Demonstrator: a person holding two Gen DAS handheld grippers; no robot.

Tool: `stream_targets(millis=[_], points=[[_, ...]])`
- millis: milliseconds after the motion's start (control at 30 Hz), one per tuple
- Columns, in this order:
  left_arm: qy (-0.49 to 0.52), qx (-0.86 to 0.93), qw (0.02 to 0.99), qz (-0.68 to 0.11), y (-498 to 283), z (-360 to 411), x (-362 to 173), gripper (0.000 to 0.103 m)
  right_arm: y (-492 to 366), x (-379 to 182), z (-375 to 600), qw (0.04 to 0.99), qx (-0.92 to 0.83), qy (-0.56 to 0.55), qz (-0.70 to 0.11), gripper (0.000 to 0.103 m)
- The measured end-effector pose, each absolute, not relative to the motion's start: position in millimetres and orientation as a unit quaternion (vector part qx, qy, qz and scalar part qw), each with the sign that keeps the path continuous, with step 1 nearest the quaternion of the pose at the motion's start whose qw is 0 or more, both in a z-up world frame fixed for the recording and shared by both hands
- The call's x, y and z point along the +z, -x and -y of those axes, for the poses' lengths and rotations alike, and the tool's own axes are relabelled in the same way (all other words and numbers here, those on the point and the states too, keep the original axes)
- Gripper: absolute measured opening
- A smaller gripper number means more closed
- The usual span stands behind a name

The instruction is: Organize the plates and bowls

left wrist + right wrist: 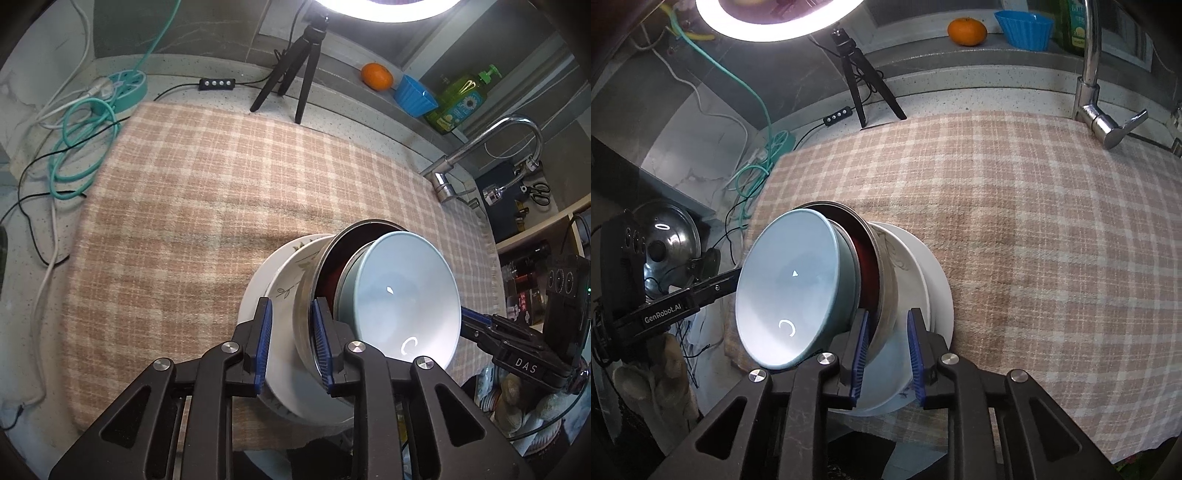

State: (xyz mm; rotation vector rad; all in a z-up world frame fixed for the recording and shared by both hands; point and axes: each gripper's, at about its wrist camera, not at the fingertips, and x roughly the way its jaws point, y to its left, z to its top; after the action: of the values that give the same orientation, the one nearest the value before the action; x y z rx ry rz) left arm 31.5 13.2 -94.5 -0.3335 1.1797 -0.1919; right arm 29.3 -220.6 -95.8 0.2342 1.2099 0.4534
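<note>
A nested stack stands over the checked cloth near its front edge: a white plate [255,295], a leaf-patterned dish [295,273], a steel bowl [306,295] and a pale blue bowl [402,291] on top. My left gripper [291,339] clamps the stack's edge from one side, fingers around the plates and steel bowl. My right gripper [886,350] clamps the same stack from the opposite side: white plate [934,280], steel bowl [886,295], blue bowl [786,284]. Each gripper shows in the other's view, the right one [517,343] and the left one [683,302].
A tripod [291,74] with a ring light stands at the back of the counter. Cables and a teal power strip [122,88] lie at the left. An orange [376,75], a blue cup [415,96], a soap bottle [461,99] and a tap [491,147] are at the back right.
</note>
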Motion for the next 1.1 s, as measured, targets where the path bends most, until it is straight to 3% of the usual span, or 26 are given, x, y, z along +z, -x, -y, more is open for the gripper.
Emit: stream_targets(millis=[567, 700, 800, 867, 933, 1000, 1100], points=[[0.100, -0.057, 0.866, -0.487, 10, -29, -61, 0.023, 2, -69, 245, 0.846, 0.180, -0.106, -0.491, 0.020], [0.091, -0.065, 0.875, -0.470, 23, -19, -51, 0.042, 15, -56, 243, 0.865, 0.179, -0.092, -0.460, 0.031], [0.065, -0.060, 0.888, -0.451, 31, -9, -42, 0.043, 24, -47, 241, 0.879, 0.177, -0.074, -0.436, 0.032], [0.054, -0.062, 0.893, -0.442, 35, -3, -37, 0.052, 28, -43, 239, 0.885, 0.179, -0.068, -0.425, 0.033], [0.055, -0.066, 0.896, -0.436, 39, 0, -34, 0.063, 33, -39, 239, 0.890, 0.181, -0.069, -0.413, 0.044], [0.043, -0.065, 0.899, -0.430, 40, 5, -31, 0.065, 37, -36, 240, 0.895, 0.181, -0.072, -0.402, 0.050], [0.034, -0.067, 0.902, -0.426, 43, 11, -28, 0.065, 43, -34, 240, 0.900, 0.174, -0.065, -0.395, 0.051]])
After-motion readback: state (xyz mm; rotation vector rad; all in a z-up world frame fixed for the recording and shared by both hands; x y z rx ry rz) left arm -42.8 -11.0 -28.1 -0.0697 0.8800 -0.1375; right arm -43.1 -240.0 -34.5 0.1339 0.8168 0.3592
